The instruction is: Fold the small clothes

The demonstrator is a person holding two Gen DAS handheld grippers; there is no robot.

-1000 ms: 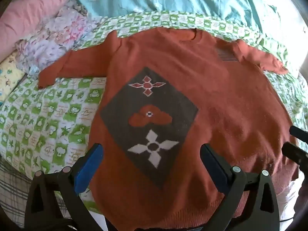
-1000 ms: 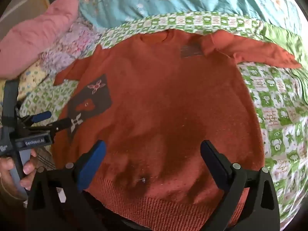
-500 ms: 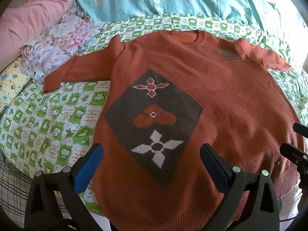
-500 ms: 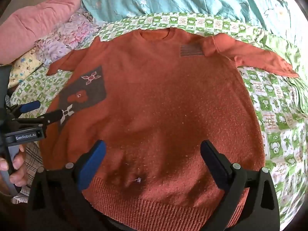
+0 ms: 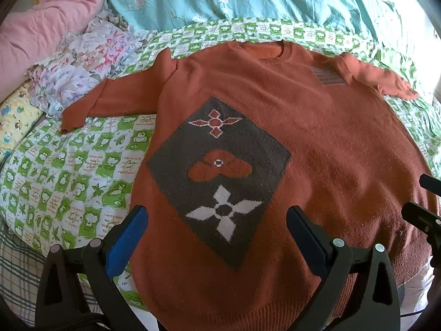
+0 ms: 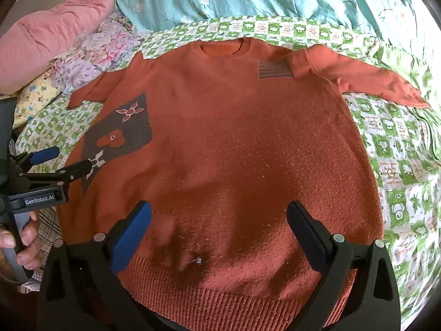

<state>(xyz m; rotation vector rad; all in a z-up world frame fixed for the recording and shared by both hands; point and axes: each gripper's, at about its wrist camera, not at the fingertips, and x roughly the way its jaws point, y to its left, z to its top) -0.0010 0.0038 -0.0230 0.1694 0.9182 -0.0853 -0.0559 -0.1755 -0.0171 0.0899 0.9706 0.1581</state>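
the near hem of the orange sweater (image 6: 234,149) is partly covered by the gripper bodies in both views. the sweater lies flat, front up, on the green checked sheet (image 5: 69,171); its long axis runs from hem, nearest the cameras, to collar, farthest away, with both sleeves spread sideways. the left gripper (image 5: 216,227) hovers over the grey diamond motif (image 5: 217,165), jaws wide apart and empty. the right gripper (image 6: 219,220) hovers above the hem, likewise spread. a hand (image 6: 16,245) grips the left tool's handle.
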